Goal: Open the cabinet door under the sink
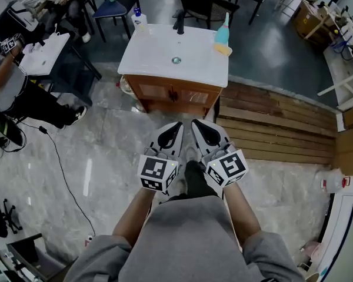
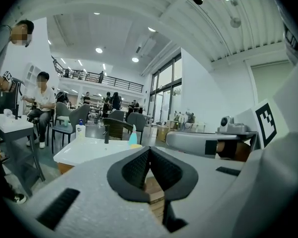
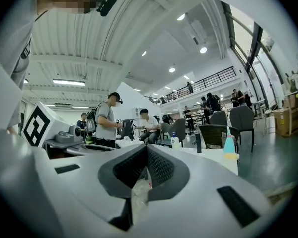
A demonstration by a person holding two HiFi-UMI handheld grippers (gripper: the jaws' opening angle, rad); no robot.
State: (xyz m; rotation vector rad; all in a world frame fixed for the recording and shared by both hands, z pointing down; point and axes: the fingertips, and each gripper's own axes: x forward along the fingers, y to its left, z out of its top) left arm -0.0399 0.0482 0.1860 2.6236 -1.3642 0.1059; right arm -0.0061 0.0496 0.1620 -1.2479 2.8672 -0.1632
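The sink unit has a white top and a brown wooden cabinet beneath it, with two doors that are closed and dark handles at the middle. Both grippers hang close to the person's body, well short of the cabinet. My left gripper and right gripper are side by side, tips pointing at the cabinet. Each is shut with nothing between its pads. The left gripper looks toward the white sink top. The right gripper sees the sink top at its right.
A black faucet, a white pump bottle and a blue bottle stand on the sink. Wooden planks lie on the floor right of the cabinet. People sit at a table at the left; a cable crosses the marble floor.
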